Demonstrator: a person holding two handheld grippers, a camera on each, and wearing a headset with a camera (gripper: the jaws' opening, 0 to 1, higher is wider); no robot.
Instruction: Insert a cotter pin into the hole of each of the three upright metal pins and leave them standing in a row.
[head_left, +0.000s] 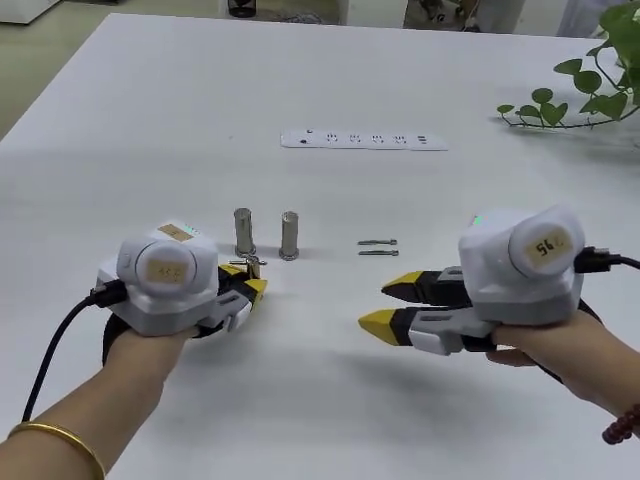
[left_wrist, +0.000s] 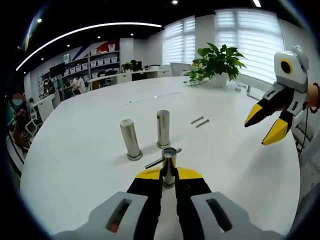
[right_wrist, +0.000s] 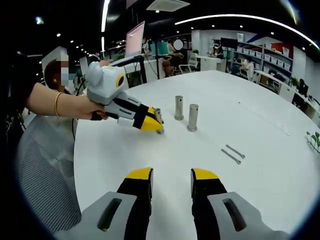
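My left gripper (head_left: 248, 283) (left_wrist: 169, 181) is shut on a short metal pin (left_wrist: 169, 162) that stands on the white table, with a cotter pin (left_wrist: 156, 161) through its hole. Just beyond it, two more metal pins (head_left: 243, 232) (head_left: 290, 236) stand upright side by side, and their holes look empty. Two loose cotter pins (head_left: 378, 247) (right_wrist: 233, 153) lie to the right of them. My right gripper (head_left: 392, 303) (right_wrist: 172, 176) hovers open over the table, near those cotter pins, with nothing between its fingers. The left gripper (right_wrist: 150, 120) also appears in the right gripper view.
A white power strip (head_left: 362, 140) lies farther back on the table. A leafy plant (head_left: 590, 80) hangs over the far right corner. Bare tabletop (head_left: 320, 380) stretches between and in front of the grippers.
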